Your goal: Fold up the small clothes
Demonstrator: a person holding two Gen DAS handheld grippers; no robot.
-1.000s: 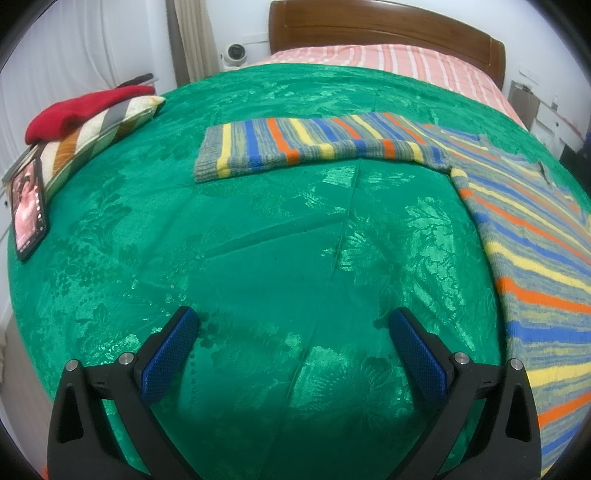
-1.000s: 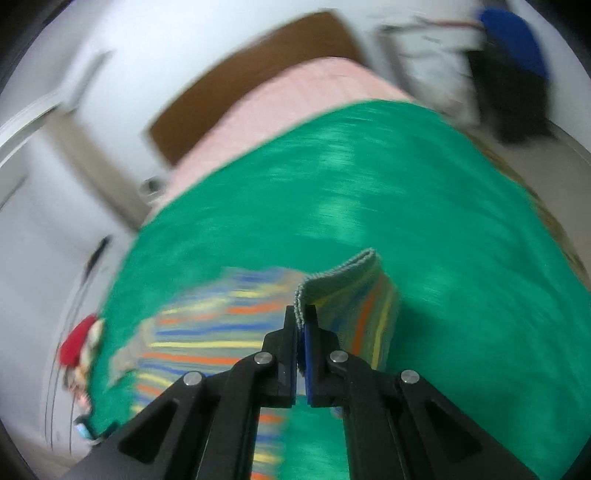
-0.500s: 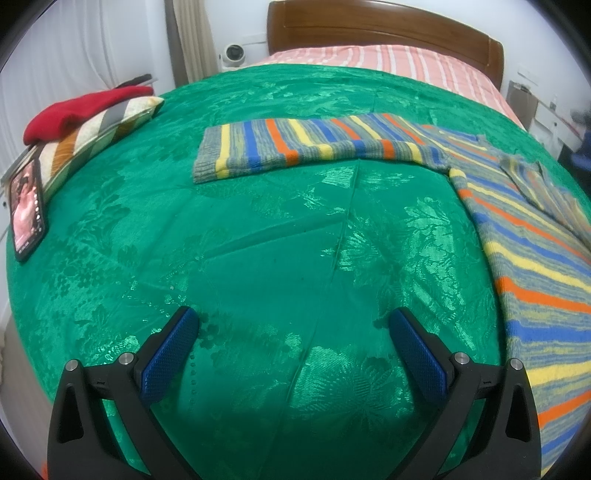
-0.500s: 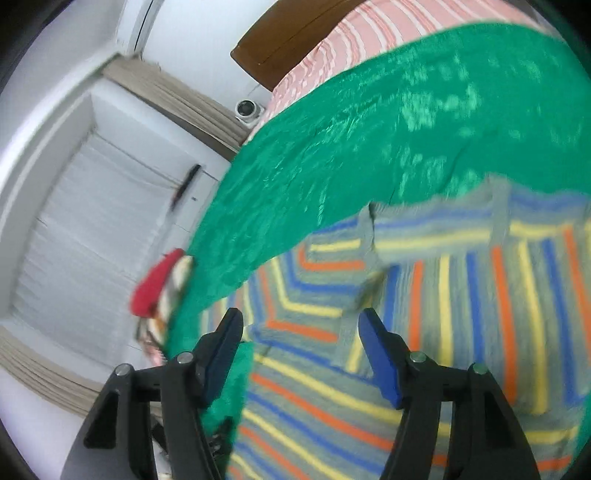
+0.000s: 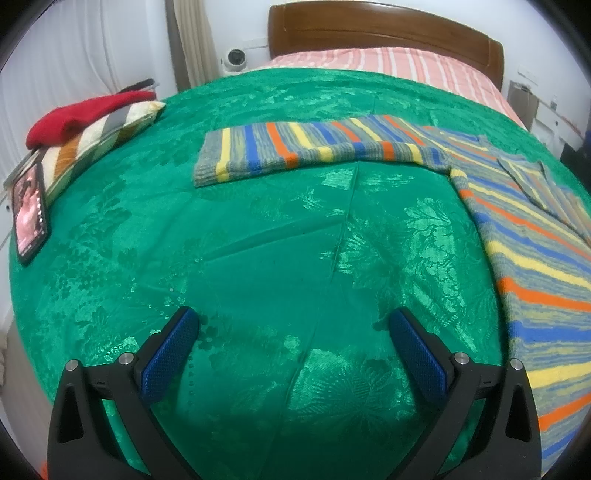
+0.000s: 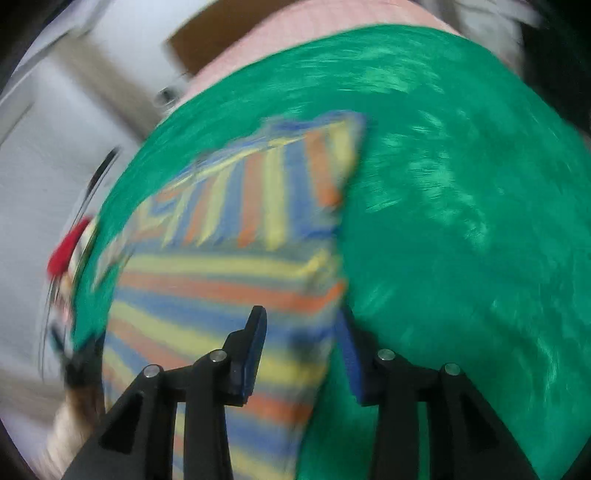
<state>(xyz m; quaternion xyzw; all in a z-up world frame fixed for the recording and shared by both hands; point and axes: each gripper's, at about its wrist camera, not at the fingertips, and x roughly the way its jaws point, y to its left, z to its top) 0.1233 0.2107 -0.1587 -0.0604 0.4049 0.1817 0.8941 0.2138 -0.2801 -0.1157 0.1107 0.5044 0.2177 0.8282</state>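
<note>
A striped knit sweater [image 5: 532, 251] in grey, blue, yellow and orange lies on the green bedspread [image 5: 266, 236]. Its left sleeve [image 5: 303, 147] stretches out flat to the left. Its right sleeve [image 5: 535, 181] lies folded across the body. My left gripper [image 5: 293, 328] is open and empty above bare bedspread, left of the sweater. In the blurred right wrist view the sweater [image 6: 221, 266] lies with the folded sleeve [image 6: 273, 192] on top. My right gripper [image 6: 301, 325] is open and empty over the sweater's right edge.
A striped pillow [image 5: 92, 140] with a red garment [image 5: 81, 114] on it lies at the bed's left edge, a phone [image 5: 29, 218] beside it. The wooden headboard [image 5: 384, 33] and pink striped sheet [image 5: 388, 66] are at the far end.
My right gripper carried the right sleeve over the sweater's body, opened and let it go, then drew back. The sleeve now lies folded on the body. The left gripper has not moved.
</note>
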